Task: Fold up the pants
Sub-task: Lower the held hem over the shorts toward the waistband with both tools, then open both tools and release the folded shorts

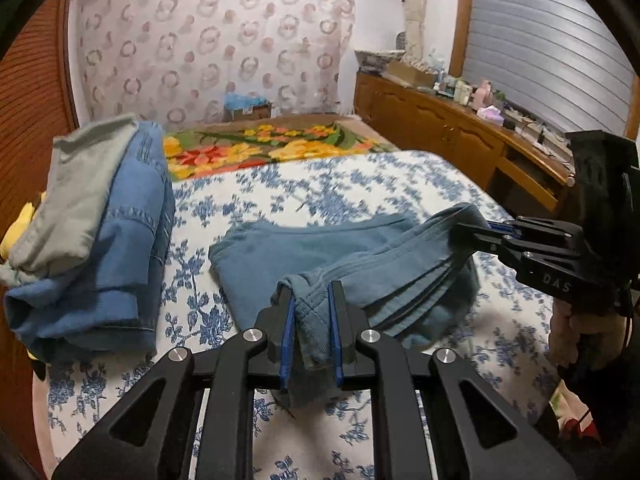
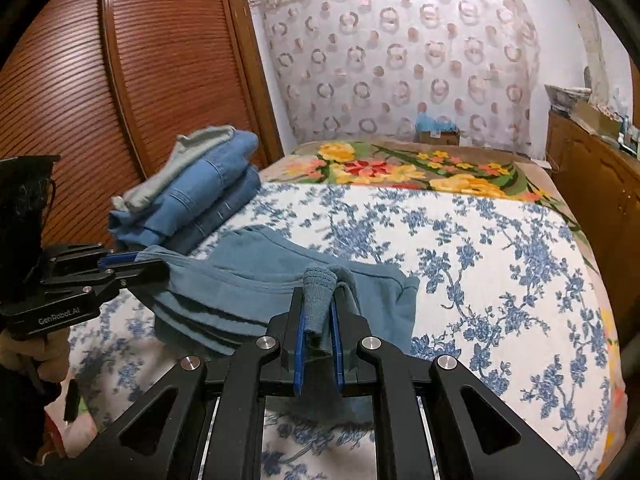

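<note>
Light blue pants [image 1: 304, 248] lie partly folded on the bed, their near end lifted between both grippers. My left gripper [image 1: 310, 300] is shut on a bunched ribbed edge of the pants, which hangs down between its blue pads. Seen from the left wrist, my right gripper [image 1: 472, 232] pinches the other corner at the right. In the right wrist view, my right gripper [image 2: 318, 300] is shut on a rolled bit of the pants [image 2: 260, 264]. There my left gripper [image 2: 140, 262] clamps the fabric at the left. The layered fold sags between them.
A stack of folded clothes [image 1: 100, 232], denim with a grey piece on top, sits at the bed's left side beside the brown slatted wardrobe [image 2: 120, 92]. The blue-flowered bedspread [image 2: 500, 272] stretches to the right. A wooden dresser [image 1: 440, 128] with clutter runs along the right wall.
</note>
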`<state>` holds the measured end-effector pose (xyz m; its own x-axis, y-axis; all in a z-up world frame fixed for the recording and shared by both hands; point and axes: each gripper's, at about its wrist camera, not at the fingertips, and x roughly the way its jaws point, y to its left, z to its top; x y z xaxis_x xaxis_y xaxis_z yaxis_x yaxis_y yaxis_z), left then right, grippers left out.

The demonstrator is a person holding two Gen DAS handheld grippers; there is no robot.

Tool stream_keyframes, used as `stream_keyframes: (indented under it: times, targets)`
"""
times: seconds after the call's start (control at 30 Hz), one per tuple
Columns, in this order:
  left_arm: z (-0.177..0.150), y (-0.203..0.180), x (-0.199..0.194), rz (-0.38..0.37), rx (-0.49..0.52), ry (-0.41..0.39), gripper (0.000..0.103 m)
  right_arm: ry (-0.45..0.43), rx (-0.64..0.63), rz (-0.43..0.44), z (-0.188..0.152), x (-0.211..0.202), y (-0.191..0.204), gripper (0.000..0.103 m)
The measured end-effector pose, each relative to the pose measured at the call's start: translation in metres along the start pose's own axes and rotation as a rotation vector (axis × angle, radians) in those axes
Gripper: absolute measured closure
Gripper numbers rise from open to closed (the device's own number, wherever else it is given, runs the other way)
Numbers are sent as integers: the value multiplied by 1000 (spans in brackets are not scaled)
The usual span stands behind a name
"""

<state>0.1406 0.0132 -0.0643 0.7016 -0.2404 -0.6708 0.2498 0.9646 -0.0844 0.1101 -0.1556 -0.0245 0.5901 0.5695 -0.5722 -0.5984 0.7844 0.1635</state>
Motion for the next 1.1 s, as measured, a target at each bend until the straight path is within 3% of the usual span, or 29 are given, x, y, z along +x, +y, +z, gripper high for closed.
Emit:
stream_keyframes:
  times: [0.1,0.23,0.43,0.57,0.77,1.1]
  targets:
    - [-5,2,10,8,-5,32,79,24,2,-12,-1,15,-3,93]
    - [-11,7,9,15,-33,28,52,43,4,-32,0,24,-9,83]
    - [-24,8,2,3,-49,40,52,27,22,-42,-2,12,-17,67]
    - [-39,5,-1,-3,-32,54,52,27,12,-53,-11,-4,-21,67]
    - [-52,11,14,4,-44,103,52,104,3,-63,-36,-7,-29,67]
    - [-51,11,21,-13,-40,118,60,160,41,0,-30,9,-35,67]
